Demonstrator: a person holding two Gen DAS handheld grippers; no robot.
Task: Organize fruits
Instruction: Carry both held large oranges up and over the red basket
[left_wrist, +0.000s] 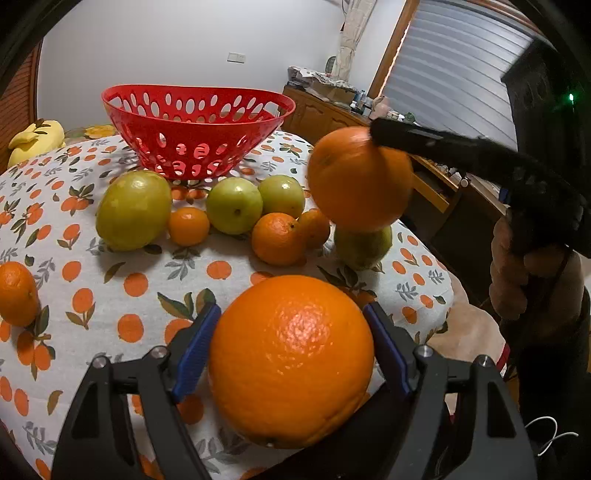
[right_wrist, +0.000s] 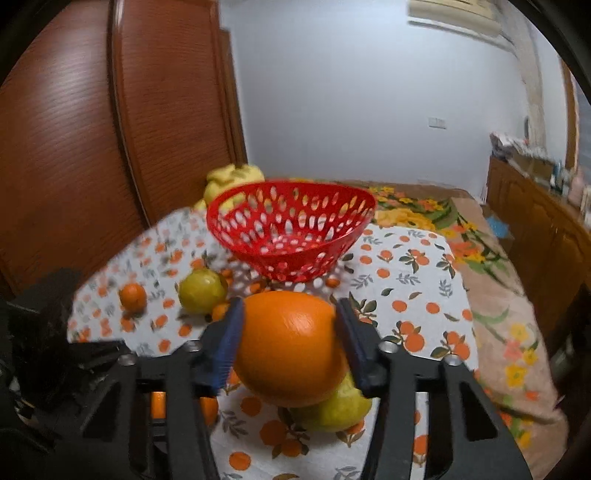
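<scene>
Left hand-held gripper (left_wrist: 291, 350) clamped on a big orange (left_wrist: 291, 360), blue pads (left_wrist: 195, 350) pressing its two sides, low at 6 o'clock in the left wrist view, just above the counter (left_wrist: 110, 266) with its orange-print cloth. Right hand-held gripper (right_wrist: 290, 343) clamped on a second orange (right_wrist: 290, 347), lifted clear of the cloth; same fruit at 2 o'clock in the left view (left_wrist: 360, 179), under a black finger (left_wrist: 406, 136), with a gloved hand (left_wrist: 517, 273) on the handle at 3 o'clock. Directly below that raised orange, a green fruit (left_wrist: 364, 249) on the cloth, half hidden. Red basket (left_wrist: 195, 129) at 12 o'clock, perforated, standing at the far edge of the counter, nothing visible inside. In front of it, toward 6 o'clock, a loose row: large green fruit (left_wrist: 133, 210) at 10 o'clock, small mandarin (left_wrist: 189, 226) just beside it, two green apples (left_wrist: 233, 205) touching each other, two more mandarins (left_wrist: 277, 239) close together nearer the middle. One lone mandarin (left_wrist: 16, 293) well apart at 9 o'clock. Yellow plush (left_wrist: 35, 140) off the counter at 10 o'clock, beside a wooden door (right_wrist: 74, 147). Right view slightly blurred; basket (right_wrist: 291, 225) at 12 o'clock there as well, beyond the held orange.
</scene>
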